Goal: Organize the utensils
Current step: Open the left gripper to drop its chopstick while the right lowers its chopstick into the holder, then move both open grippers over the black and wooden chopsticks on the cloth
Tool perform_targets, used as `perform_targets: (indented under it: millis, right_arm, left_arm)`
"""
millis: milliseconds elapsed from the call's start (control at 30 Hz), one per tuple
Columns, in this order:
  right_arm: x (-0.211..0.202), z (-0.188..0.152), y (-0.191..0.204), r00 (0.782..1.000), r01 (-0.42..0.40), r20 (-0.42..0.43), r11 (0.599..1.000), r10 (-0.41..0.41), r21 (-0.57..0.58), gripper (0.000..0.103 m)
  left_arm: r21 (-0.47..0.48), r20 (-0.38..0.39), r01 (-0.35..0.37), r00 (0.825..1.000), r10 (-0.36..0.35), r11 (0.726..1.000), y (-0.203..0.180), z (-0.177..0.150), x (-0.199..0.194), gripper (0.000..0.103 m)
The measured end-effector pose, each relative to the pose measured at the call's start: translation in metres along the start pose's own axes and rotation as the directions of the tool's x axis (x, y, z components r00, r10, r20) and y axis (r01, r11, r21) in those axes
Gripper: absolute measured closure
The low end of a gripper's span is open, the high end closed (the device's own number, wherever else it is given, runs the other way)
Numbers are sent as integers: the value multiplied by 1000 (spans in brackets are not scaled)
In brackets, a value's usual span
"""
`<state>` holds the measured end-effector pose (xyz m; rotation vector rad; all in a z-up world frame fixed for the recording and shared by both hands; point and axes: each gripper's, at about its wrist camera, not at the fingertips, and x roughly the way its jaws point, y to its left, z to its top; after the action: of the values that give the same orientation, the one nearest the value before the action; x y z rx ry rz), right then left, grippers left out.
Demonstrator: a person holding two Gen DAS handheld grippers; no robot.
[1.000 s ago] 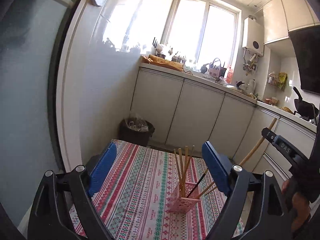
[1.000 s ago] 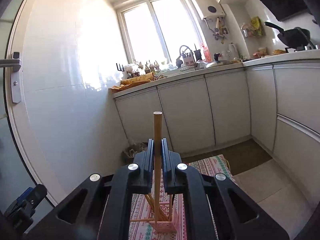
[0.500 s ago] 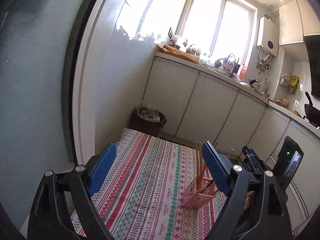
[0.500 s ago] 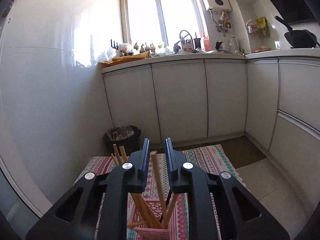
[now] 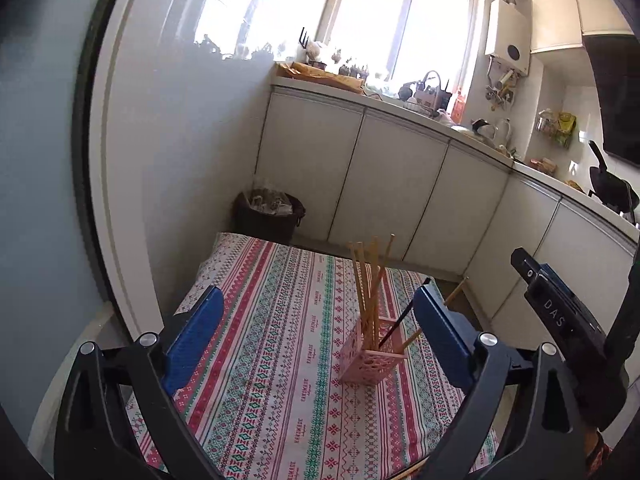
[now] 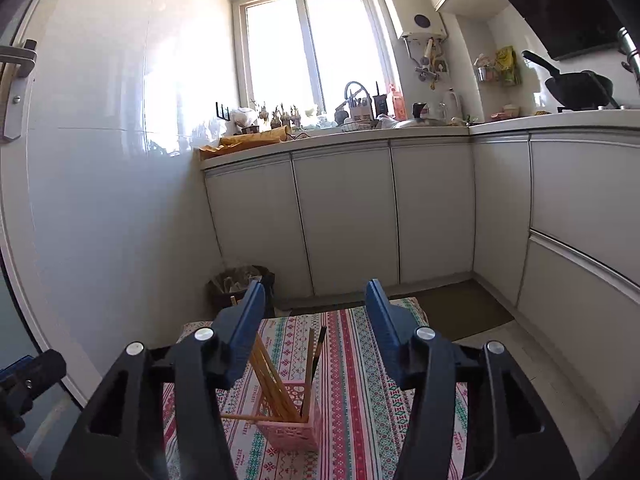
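Left wrist view: the left gripper [image 5: 316, 332] hangs above a table covered by a striped patterned cloth [image 5: 260, 344]; its blue fingers [image 5: 192, 336] are spread wide and opening further, with nothing pinched between them. A pink lattice holder [image 5: 370, 354] stands upright on the cloth toward its right side, just left of the right-hand finger as pictured. Several wooden chopsticks [image 5: 370, 280] stand in it, mostly upright, and one dark chopstick [image 5: 404, 312] leans right. Part of the right gripper [image 5: 560, 316] shows at the right edge; its fingers cannot be judged from here. A dark waste bin [image 5: 270, 216] sits on the floor beyond the table, against white cabinets [image 5: 392, 184]. Right wrist view: the right gripper [image 6: 316, 328] is positioned above the holder [image 6: 292, 424]; its fingers [image 6: 248, 328] stand apart and are opening, touching no chopstick. The chopsticks [image 6: 272, 376] rest in the holder below, the wooden ones leaning left, the dark one [image 6: 320, 344] near upright. One wooden stick [image 6: 240, 416] protrudes sideways from the holder's left face.
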<state>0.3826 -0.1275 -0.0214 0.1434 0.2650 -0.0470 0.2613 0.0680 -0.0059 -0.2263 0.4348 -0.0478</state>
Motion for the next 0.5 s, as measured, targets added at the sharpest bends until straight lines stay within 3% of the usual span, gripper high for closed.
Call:
perform_targets:
  millis: [200,333,500]
  right_arm:
    - [-23,-9,-12,999,36,-1,999,-36,26,19]
    - [-32,-14,-24,998,58,-31,997,-56,47,9]
    - [-39,-21,-36,995,80,-62,995,-77,51,7]
  left_arm:
    - [36,-5,-16,1000,16,999,-15,-7,3,7]
    - [55,-15,-20,1000,21,998,-20,-11,3,7]
    - [87,-27,-19,999,21,996,-30,-17,4,7]
